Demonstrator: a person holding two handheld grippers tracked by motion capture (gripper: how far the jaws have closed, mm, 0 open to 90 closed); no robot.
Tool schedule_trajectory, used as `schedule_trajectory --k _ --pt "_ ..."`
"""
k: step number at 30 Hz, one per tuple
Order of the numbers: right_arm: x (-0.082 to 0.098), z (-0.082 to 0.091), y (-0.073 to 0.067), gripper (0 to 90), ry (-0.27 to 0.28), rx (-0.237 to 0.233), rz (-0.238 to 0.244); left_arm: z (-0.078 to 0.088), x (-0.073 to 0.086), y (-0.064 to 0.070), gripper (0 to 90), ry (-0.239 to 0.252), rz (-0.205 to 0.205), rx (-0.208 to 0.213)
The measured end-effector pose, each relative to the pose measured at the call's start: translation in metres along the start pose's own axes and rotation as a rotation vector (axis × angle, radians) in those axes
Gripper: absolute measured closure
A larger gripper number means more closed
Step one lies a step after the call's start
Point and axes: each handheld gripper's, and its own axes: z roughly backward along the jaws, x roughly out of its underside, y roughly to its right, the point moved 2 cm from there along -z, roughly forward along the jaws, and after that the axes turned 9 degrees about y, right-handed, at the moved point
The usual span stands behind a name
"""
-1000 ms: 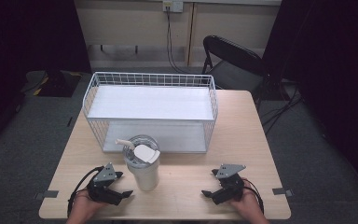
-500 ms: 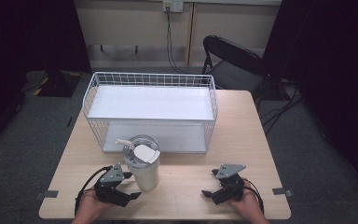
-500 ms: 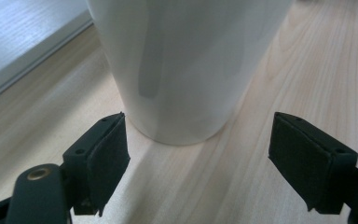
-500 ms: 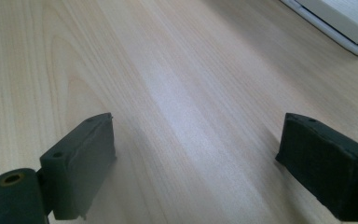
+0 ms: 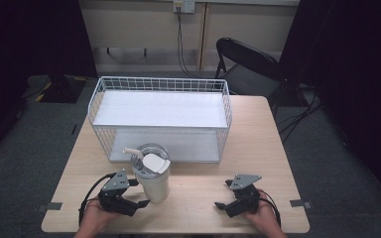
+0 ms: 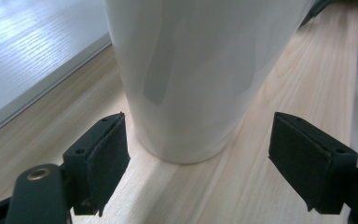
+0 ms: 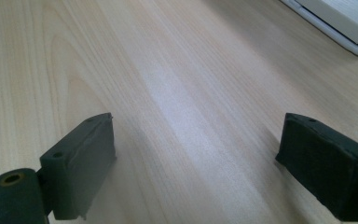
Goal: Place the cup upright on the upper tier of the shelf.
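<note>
While the white tumbler (image 5: pixel 152 177) stands upright near the front of the desk (image 5: pixel 258 144), just ahead of the wire basket's front edge, its clear lid carries a white flap and a pale straw (image 5: pixel 133 151) leaning off to the left. Right beside it, the left gripper (image 5: pixel 135 194) sits low on the desk with its jaws spread wide, one on either side of the tumbler's base. From the left gripper view, the tumbler (image 6: pixel 200 74) looms close between the two black pads; the left pad sits just beside the cup wall, the right pad stands clearly apart, and neither is pressing it. The person's left hand (image 5: pixel 95 218) holds that gripper from the bottom edge, cable looping off behind.

Over on the other side, the right gripper (image 5: pixel 224 195) rests well apart from the tumbler, jaws spread too and pointing left across bare wood. Its own view shows both pads wide with only desk grain (image 7: pixel 177 102) between them. Behind it all, the white wire basket (image 5: pixel 161 119) sits mid-desk with a white panel laid inside, and a black folding chair (image 5: pixel 248 62) stands beyond the far edge.
</note>
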Motion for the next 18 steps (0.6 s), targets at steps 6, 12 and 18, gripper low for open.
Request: schedule_trajectory --k 6,12,18 --pt "0.000 0.000 0.000 10.1 0.000 0.000 0.000 0.000 -0.003 0.002 18.6 0.016 -0.004 0.001" --pt "0.000 0.000 0.000 10.1 0.000 0.000 0.000 0.001 -0.007 0.001 17.7 0.069 0.009 0.000" --pt "0.000 0.000 0.000 10.1 0.000 0.000 0.000 0.002 -0.014 -0.001 16.1 0.137 0.020 -0.014"
